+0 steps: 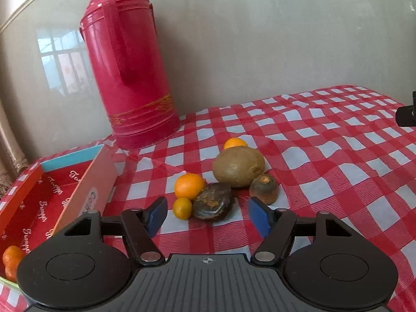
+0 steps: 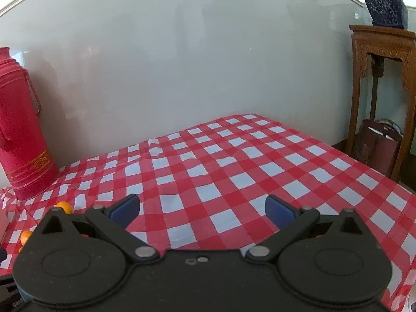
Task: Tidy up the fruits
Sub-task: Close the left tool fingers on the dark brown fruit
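Fruit lay bunched on the checked tabletop (image 1: 325, 156), and the left tongs (image 1: 205, 214) hung just short of it, spread wide and holding nothing. Straight ahead sat a dark, blotched fruit (image 1: 213, 204), its skin looking spoiled, touching a small orange (image 1: 182, 208) with a bigger orange (image 1: 189, 186) right behind. A large brown fruit (image 1: 238, 166) stood further back, a half-rotten piece (image 1: 264, 188) leaned beside it, and one more orange (image 1: 235, 143) peeked over the top. Off to the left waited the red box (image 1: 39, 200), already holding a mandarin (image 1: 11, 258) at its near corner. A tall red thermos (image 1: 130, 65) stood behind. The right tongs (image 2: 202, 210) were also wide apart and empty, pointed at bare cloth, well away from the pile.

Trouble was easy to picture: the cluster was tight, so closing on the dark fruit could catch the small orange too or send it rolling. That soft-looking skin might also squash or slip under the pads. The box's raised flap (image 1: 88, 182) stood between pile and box, and a low carry could clip it.
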{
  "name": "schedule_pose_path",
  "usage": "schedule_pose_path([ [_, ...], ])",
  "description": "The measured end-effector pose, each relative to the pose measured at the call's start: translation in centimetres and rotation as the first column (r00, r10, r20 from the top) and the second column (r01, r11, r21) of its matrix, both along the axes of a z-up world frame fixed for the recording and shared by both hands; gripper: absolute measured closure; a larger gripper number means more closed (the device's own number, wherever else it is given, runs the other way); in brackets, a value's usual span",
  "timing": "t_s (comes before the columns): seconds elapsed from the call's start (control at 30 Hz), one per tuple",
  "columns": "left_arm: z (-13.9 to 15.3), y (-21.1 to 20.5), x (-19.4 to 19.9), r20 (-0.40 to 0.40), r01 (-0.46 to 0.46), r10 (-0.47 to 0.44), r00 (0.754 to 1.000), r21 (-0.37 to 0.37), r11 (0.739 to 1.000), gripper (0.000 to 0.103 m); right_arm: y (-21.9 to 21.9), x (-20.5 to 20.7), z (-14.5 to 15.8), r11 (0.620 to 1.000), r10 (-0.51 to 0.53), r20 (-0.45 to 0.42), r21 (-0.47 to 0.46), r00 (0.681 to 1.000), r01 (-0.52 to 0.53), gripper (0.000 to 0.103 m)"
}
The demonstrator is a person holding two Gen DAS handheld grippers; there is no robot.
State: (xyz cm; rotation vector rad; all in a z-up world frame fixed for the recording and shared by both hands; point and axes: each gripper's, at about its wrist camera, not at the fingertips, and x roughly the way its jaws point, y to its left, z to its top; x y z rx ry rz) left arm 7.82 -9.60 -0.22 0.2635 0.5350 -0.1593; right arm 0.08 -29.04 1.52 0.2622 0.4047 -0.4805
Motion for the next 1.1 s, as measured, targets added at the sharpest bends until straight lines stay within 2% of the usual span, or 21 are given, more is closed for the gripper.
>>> schedule_pose_path([
  [0.5, -0.9, -0.7, 2.3, -0.094, 0.012, -0.02, 0.995, -0.09, 0.996, 0.035, -0.6, -0.1, -0.2, 1.0, -0.002, -0.006, 0.015, 1.0, 0.002, 0.006],
  [0.7, -0.9, -0.9, 2.2, -0.093, 0.007, -0.016, 0.996, -0.09, 0.996, 0.044, -0.9, 0.0, -0.4, 1.0, -0.006, -0.013, 0.03, 1.0, 0.006, 0.006],
  [0.97, -0.1, -1.2, 0.3, -0.068, 0.072, -0.078, 0.995, -0.09, 0.993, 0.045, -0.7, 0.1, -0.4, 0.999, 0.002, -0.021, 0.038, 1.0, -0.002, 0.006],
  [1.1, 0.0, -0.7, 0.7, -0.064, 0.027, -0.033, 0.997, -0.086, 0.996, 0.044, -0.6, 0.3, -0.4, 0.999, 0.01, -0.024, 0.033, 1.0, -0.01, 0.006],
])
